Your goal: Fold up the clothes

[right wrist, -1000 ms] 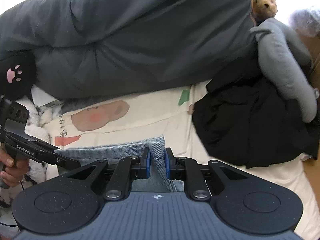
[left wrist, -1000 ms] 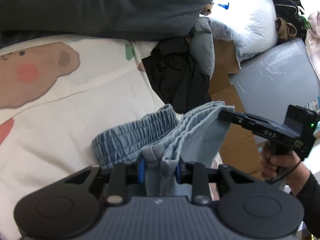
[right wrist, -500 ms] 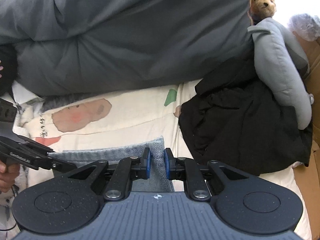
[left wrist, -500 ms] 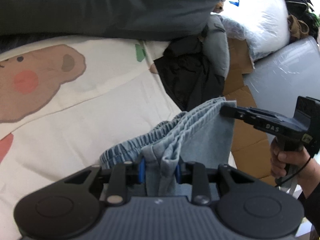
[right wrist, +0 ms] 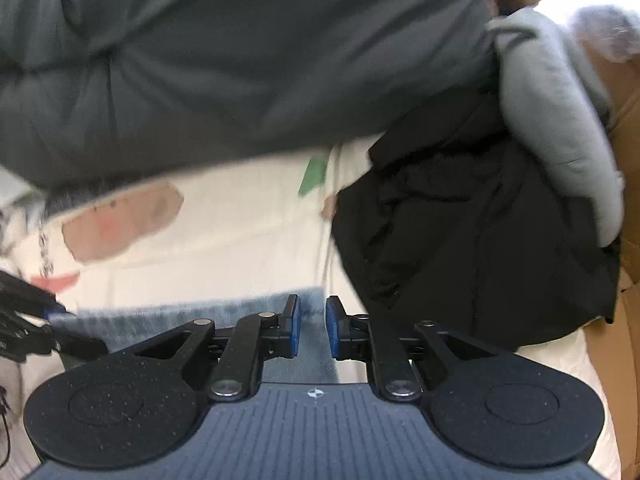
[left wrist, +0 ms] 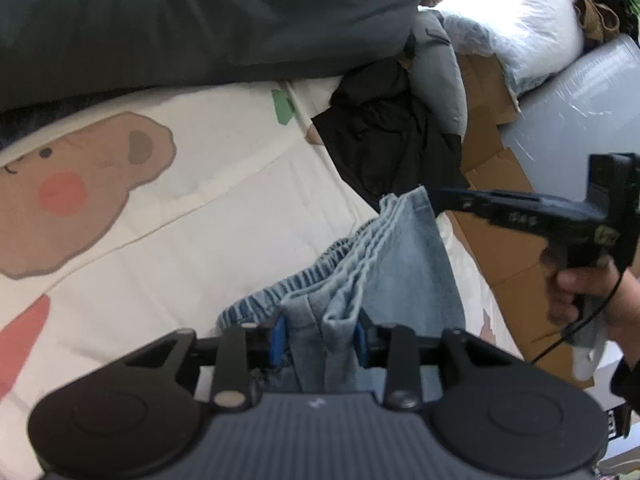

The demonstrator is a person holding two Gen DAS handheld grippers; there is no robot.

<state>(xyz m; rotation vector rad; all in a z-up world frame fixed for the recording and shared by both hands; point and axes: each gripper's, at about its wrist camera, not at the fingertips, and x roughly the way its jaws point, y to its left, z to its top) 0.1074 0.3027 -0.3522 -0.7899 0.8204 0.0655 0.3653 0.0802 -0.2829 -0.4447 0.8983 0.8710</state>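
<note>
Folded light-blue denim shorts (left wrist: 400, 264) with an elastic waistband lie on a cream bed sheet (left wrist: 200, 240). My left gripper (left wrist: 319, 336) has its jaws opening; the bunched folds sit loosely between the blue pads. In the left wrist view my right gripper (left wrist: 442, 194) hangs just beside the raised denim corner, held by a person's hand (left wrist: 576, 292). The right wrist view is blurred: my right gripper (right wrist: 312, 328) is opening, with the denim (right wrist: 180, 320) edge still in the gap between its pads. My left gripper (right wrist: 60, 316) shows at the far left.
A dark grey duvet (left wrist: 200, 20) is piled across the back of the bed. A black garment (left wrist: 384, 144) and a grey cushion (left wrist: 440, 76) lie to the right. Cardboard (left wrist: 492, 168) and a grey panel stand beyond the bed's right edge.
Both grippers sank toward the bed with the denim. The left jaws have spread wider around the folds. The right gripper's tip has come off the denim corner.
</note>
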